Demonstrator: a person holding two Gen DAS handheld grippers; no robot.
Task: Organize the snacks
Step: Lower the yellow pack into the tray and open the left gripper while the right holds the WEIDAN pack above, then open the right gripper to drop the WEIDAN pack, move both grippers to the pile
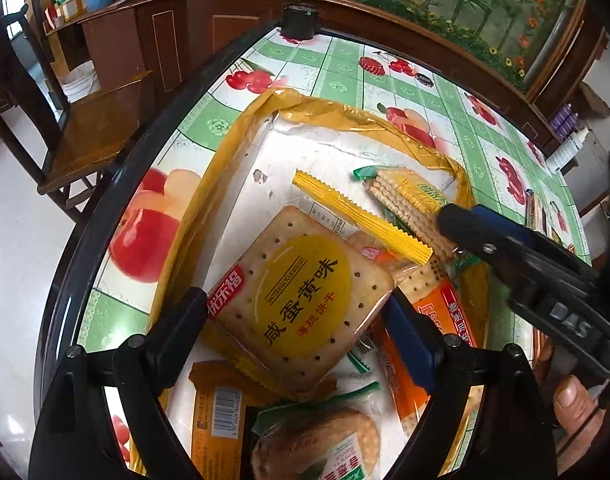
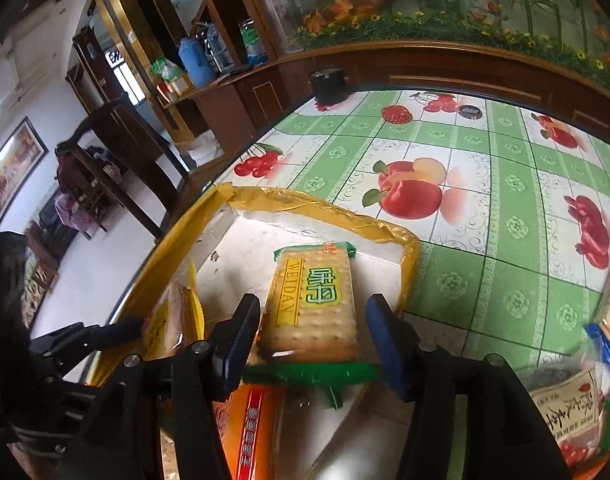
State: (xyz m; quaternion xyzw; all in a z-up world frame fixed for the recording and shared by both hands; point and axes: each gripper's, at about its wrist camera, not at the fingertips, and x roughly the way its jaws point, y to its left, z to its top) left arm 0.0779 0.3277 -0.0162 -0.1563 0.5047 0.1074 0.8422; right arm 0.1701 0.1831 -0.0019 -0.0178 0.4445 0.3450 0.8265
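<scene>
A white box with yellow-taped rim [image 1: 209, 184] sits on the table and holds several snack packs; its rim also shows in the right wrist view [image 2: 337, 206]. My left gripper [image 1: 301, 316] is open around a square yellow-labelled cracker pack [image 1: 305, 292] lying on the pile. My right gripper [image 2: 311, 344] is open over the box, its fingers either side of a green WEIDAN cracker pack [image 2: 313, 304] that tilts into the box. The same pack [image 1: 409, 204] and the right gripper's fingers [image 1: 477, 228] show in the left wrist view. An orange pack [image 2: 253, 432] lies below.
The table has a green fruit-print cloth [image 2: 485, 184]. More snack packs [image 2: 585, 404] lie on the cloth at the right. A black round object [image 2: 327, 82] stands at the far table edge. A wooden chair [image 1: 93, 128] stands left of the table.
</scene>
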